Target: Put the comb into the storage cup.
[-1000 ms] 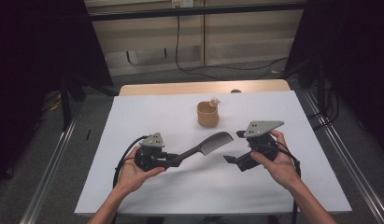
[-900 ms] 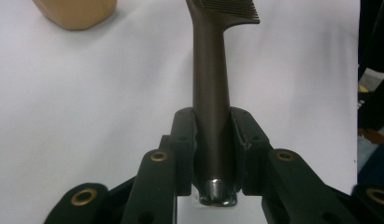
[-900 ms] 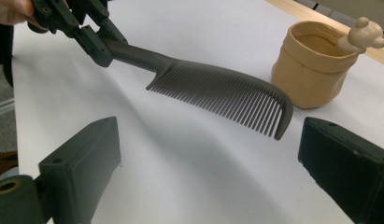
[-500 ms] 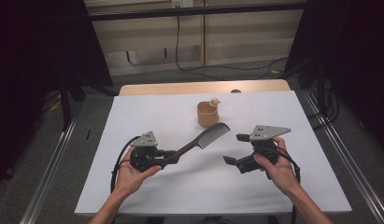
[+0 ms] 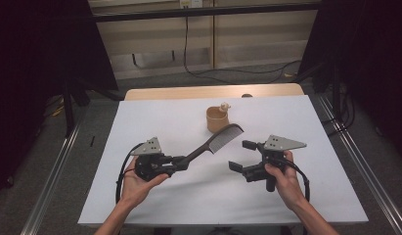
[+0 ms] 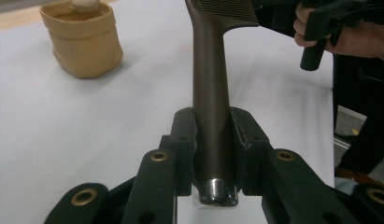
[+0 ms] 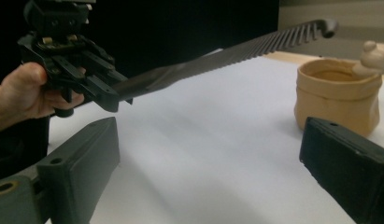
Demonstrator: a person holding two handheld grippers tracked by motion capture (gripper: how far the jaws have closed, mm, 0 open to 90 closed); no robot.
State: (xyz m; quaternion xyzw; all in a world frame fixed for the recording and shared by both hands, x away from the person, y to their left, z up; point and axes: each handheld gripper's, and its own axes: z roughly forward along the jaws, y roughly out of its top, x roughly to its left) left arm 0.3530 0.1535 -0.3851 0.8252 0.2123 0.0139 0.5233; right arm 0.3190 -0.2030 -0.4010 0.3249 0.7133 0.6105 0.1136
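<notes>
Partly cropped comb (image 6: pixel 212 93) pinched in left hand-held gripper (image 5: pixel 181 163) (teeth cut off above); right hand-held gripper (image 5: pixel 242 155) spread, empty.

Dark brown comb (image 5: pixel 212 143) with a long tapered handle, clamped at its rounded butt end between the left tongs (image 5: pixel 181 162); raised off the table, slanting up and away from those tongs, toothed head lifted clear, ahead of the wide-apart right tongs (image 5: pixel 242 155).

White table (image 5: pixel 189 205), tan cup (image 5: pixel 216 120)
</notes>
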